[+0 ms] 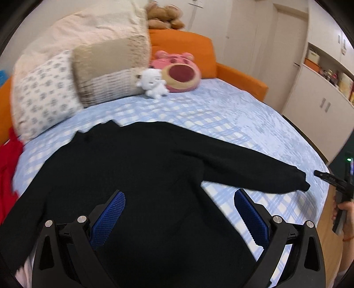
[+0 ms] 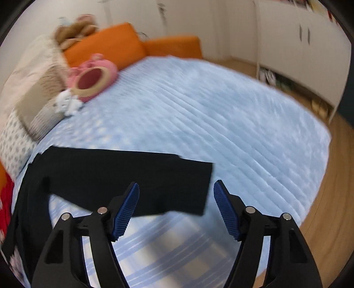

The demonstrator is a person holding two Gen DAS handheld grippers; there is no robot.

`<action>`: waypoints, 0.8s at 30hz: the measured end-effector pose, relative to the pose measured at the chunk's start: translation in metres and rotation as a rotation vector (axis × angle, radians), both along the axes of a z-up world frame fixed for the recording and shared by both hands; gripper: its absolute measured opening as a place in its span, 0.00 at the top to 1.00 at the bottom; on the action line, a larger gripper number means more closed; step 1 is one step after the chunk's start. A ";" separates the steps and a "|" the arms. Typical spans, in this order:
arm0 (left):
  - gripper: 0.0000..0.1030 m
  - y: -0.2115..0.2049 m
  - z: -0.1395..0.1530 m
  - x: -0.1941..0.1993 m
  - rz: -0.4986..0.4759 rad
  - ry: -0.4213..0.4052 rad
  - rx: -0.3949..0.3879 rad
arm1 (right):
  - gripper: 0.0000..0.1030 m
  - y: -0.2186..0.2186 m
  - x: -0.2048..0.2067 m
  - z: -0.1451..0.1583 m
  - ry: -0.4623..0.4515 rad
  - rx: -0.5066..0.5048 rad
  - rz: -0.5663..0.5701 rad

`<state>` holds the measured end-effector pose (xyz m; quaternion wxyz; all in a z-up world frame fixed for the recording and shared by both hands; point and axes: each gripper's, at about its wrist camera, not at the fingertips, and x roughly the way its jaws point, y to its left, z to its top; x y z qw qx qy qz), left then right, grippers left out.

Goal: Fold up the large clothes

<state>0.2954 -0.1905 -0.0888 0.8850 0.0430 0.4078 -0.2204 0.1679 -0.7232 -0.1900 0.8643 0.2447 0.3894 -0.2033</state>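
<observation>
A black long-sleeved sweater [image 1: 141, 168] lies spread flat on the blue checked bedspread [image 1: 221, 110], one sleeve [image 1: 254, 172] stretched out to the right. My left gripper [image 1: 179, 199] hovers open over the sweater's body, nothing between its blue pads. In the right wrist view the sleeve's cuff end [image 2: 172, 188] lies just ahead of my right gripper [image 2: 176, 190], which is open with the cuff seen between its fingers, pads not pressing it. The right gripper [image 1: 318, 174] also shows at the far right of the left view, just beyond the cuff, held by a hand [image 1: 345, 212].
Pillows [image 1: 66, 88] and a folded quilt are stacked at the bed's head by an orange headboard [image 1: 181, 42]. A pink plush [image 1: 179, 75], a small white plush [image 1: 152, 83] and a brown bear [image 1: 163, 15] sit there. A red garment [image 1: 6, 172] lies at left. White cabinets [image 1: 320, 99] line the right wall.
</observation>
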 end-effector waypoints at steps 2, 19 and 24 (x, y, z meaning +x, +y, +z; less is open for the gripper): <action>0.03 -0.011 -0.009 0.025 -0.048 0.021 -0.035 | 0.37 -0.021 0.006 -0.022 0.027 0.078 -0.031; 0.03 0.002 -0.075 0.139 0.004 0.252 -0.228 | 0.93 0.007 0.060 0.015 -0.128 0.197 0.141; 0.03 0.019 -0.083 0.170 0.031 0.381 -0.323 | 0.93 0.099 0.055 0.127 -0.335 0.115 0.445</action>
